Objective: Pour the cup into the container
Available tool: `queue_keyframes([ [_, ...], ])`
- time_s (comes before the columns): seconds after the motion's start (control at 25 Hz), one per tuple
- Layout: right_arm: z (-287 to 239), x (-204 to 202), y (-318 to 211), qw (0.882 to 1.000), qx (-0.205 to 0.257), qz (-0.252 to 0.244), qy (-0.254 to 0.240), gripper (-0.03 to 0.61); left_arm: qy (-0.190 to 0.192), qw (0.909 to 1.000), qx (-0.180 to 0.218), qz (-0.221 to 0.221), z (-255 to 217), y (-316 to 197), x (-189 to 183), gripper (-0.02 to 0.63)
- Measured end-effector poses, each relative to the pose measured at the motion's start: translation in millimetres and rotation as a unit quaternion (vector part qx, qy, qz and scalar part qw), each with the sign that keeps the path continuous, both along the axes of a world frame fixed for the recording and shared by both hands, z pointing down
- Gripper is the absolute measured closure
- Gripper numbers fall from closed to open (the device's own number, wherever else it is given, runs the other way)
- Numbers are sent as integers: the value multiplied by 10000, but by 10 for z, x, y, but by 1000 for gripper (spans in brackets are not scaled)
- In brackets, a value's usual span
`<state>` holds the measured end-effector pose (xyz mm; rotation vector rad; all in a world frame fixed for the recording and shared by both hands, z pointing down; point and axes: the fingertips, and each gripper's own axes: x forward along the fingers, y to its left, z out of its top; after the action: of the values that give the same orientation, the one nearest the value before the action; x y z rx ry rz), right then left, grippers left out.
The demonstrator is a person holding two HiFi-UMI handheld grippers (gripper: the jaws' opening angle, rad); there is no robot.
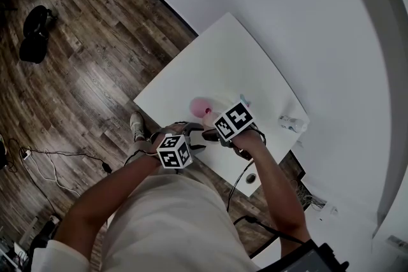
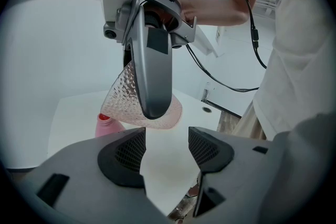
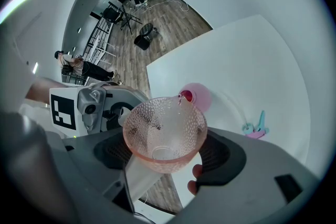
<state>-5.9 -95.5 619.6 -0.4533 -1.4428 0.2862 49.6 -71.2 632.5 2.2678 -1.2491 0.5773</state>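
A pink dimpled glass cup (image 3: 164, 134) is tipped on its side, with my right gripper (image 3: 165, 148) shut on it. Its rim leans over the open mouth of a pink bottle-like container (image 3: 196, 97) standing on the white table (image 1: 223, 54). The cup looks nearly empty inside. In the left gripper view the same cup (image 2: 123, 102) hangs above the container (image 2: 107, 125), with a grey right finger (image 2: 152, 65) across it. My left gripper (image 2: 167, 147) is open and holds nothing, just short of the cup. The head view shows the container (image 1: 202, 107) beyond both marker cubes.
A small teal and pink object (image 3: 255, 128) lies on the table to the right of the container. A clear plastic item (image 1: 290, 123) rests at the table's right edge. There is a cable hole (image 1: 250, 178) near the front edge. Cables and a black object (image 1: 33, 32) lie on the wood floor.
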Motion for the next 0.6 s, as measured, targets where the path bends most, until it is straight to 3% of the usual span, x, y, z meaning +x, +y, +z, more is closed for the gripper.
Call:
queue_keyframes([
  [0.6, 11, 22, -11, 9999, -22, -71, 74, 209, 21, 10000, 17, 4, 8, -16, 29, 367],
])
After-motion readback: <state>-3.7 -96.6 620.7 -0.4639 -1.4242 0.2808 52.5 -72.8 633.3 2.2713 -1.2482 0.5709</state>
